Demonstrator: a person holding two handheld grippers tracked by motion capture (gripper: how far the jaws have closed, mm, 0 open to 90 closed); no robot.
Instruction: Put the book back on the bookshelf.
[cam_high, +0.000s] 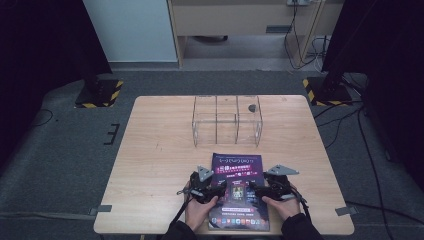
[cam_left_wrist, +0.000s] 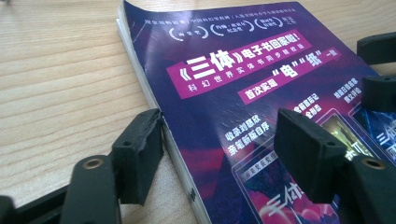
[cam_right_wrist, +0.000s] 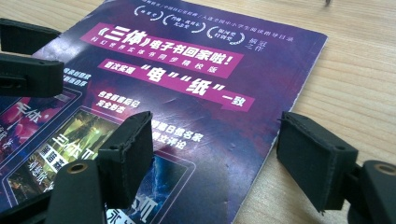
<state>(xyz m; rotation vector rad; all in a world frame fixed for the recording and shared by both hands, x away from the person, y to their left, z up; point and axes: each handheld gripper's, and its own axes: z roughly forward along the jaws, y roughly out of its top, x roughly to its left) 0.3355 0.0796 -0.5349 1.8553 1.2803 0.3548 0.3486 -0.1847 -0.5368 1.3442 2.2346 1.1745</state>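
A purple book (cam_high: 238, 167) with white and pink print lies flat near the table's front edge, between two hands. My left gripper (cam_high: 221, 190) is at its left edge and my right gripper (cam_high: 253, 188) at its right edge, tips facing each other. In the left gripper view the book (cam_left_wrist: 233, 60) has the left gripper (cam_left_wrist: 219, 135) open astride its spine: one pad sits against the page edge, the other hovers above the cover. The right gripper (cam_right_wrist: 215, 140) is open astride the book (cam_right_wrist: 187, 65), one pad above the cover, one off the edge over wood.
A clear acrylic box (cam_high: 227, 120) with compartments stands at the table's middle back, a small dark object (cam_high: 251, 107) in its right part. Bare wooden table (cam_high: 160, 150) stretches to the left. Striped stand bases (cam_high: 100, 92) and cables (cam_high: 345, 120) lie on the floor beyond.
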